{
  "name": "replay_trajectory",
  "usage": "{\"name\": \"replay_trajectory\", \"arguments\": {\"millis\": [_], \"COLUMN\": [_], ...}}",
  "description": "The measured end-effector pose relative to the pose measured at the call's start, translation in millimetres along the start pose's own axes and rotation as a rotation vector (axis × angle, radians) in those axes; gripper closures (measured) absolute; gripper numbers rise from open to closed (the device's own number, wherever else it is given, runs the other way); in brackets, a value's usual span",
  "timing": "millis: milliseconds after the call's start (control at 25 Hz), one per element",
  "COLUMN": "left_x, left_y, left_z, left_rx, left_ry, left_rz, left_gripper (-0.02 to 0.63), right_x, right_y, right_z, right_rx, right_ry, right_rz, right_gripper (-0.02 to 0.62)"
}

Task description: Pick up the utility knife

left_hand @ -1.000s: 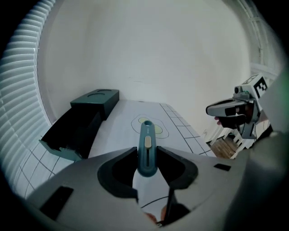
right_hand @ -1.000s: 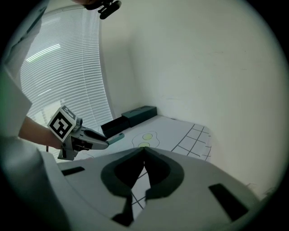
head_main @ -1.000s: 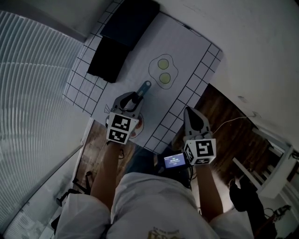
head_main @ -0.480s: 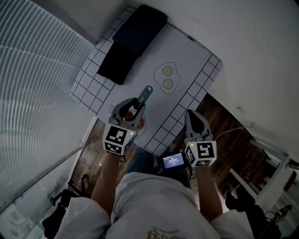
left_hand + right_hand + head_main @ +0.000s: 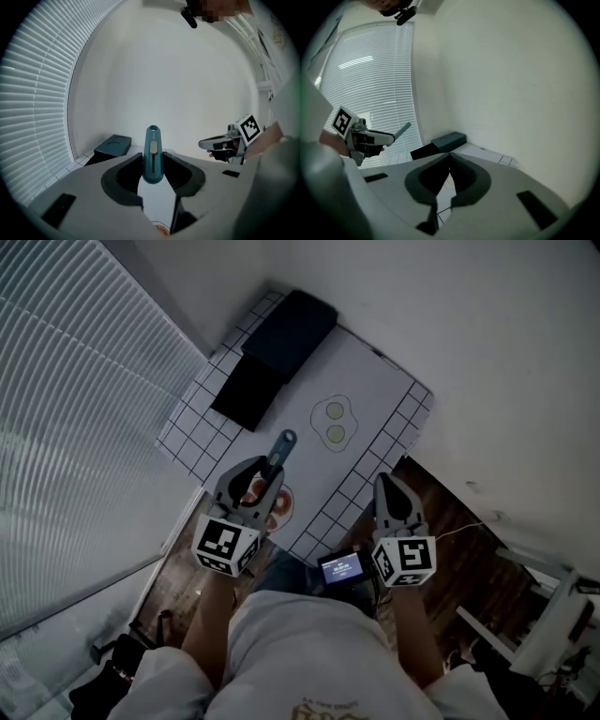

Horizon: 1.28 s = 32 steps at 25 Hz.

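The knife is a slim teal bar with a smooth, plastic-looking body. Its free end is rounded with a small hole in it, and a pale slider sits in a slot along its top. No blade shows. The left gripper pinches its lower part between dark curved pads, which hide that end. It is held off the table, over the near left edge, and points towards the far left corner.

The right gripper has its jaws pressed together with nothing between them, and hangs past the table's near right edge.

The tabletop is white with a black grid along its edges. Two dark flat boxes lie at the far left corner. A line-drawn egg with two pale yolks sits mid-table. An orange round print by the near edge is half hidden under the left gripper. Ribbed blinds fill the left side.
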<state>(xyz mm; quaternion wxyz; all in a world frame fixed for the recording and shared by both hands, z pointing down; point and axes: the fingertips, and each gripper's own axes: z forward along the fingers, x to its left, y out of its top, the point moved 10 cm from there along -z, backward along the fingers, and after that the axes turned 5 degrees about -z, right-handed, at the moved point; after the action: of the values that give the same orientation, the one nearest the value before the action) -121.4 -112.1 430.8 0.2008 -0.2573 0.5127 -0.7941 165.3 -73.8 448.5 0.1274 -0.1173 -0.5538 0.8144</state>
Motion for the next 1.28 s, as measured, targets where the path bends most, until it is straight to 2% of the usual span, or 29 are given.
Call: {"name": "replay_trajectory", "arguments": {"millis": [360, 600, 880, 1160, 1280], "left_x": [-22, -31, -40, -42, -39], "left_y": [43, 57, 71, 81, 81], "left_z": [-18, -25, -32, -37, -40], "left_rx": [-0.101, -0.139, -0.201, -0.243, -0.251], "left_ry": [-0.026, -0.042, -0.042, -0.032, -0.025], "left_rz": [0.070, 0.083, 0.107, 0.120, 0.114], "left_gripper": [0.465, 0.465, 0.463, 0.465, 0.465], "right_x": [-5, -3, 7, 14, 18], "right_y": [35, 60, 77, 90, 94], "right_z": [-11, -22, -34, -42, -42], "right_rx": [-0.124, -0.189, -0.228, -0.276, -0.282], "right_ry": [-0.020, -0.049, -0.041, -0.096, -0.086], "right_rz": [0.027, 0.051, 0.016, -0.053, -0.067], "right_gripper": [0.589, 0.589, 0.589, 0.589, 0.589]}}
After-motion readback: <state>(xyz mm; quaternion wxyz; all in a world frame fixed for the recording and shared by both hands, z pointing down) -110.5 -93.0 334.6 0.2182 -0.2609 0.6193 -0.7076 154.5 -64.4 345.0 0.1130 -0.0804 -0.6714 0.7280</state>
